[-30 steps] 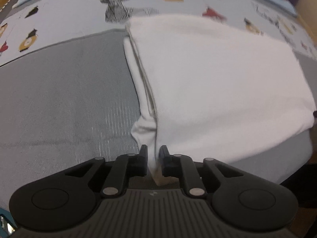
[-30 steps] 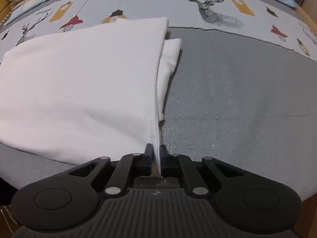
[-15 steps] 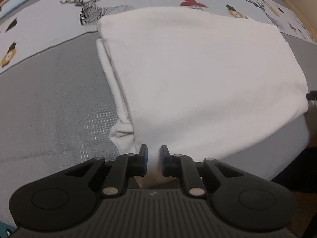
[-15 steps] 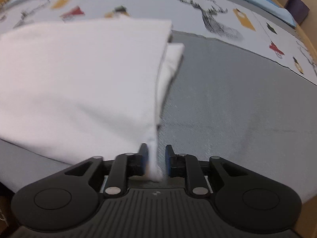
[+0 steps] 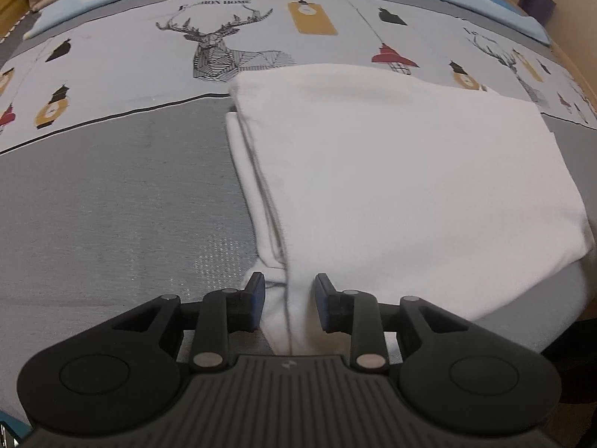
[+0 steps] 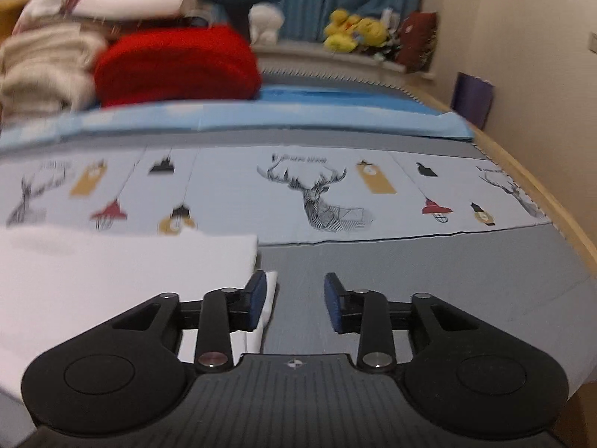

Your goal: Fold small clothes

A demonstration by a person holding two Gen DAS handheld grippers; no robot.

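Left hand-held gripper (image 5: 289, 300), jaws just opening, released, straddles the white garment's (image 5: 403, 186) near corner. Right hand-held gripper (image 6: 294, 300), also opening, holds nothing. The garment's long axis runs left-right.

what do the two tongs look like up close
Both match: the left tongs and right tongs have matte black linkage arms with silver pivot pins, blue pads on the fingertips, round black discs either side and a ribbed grey body bearing a small round emblem.

"HOME" on the bedsheet (image 5: 112, 74)
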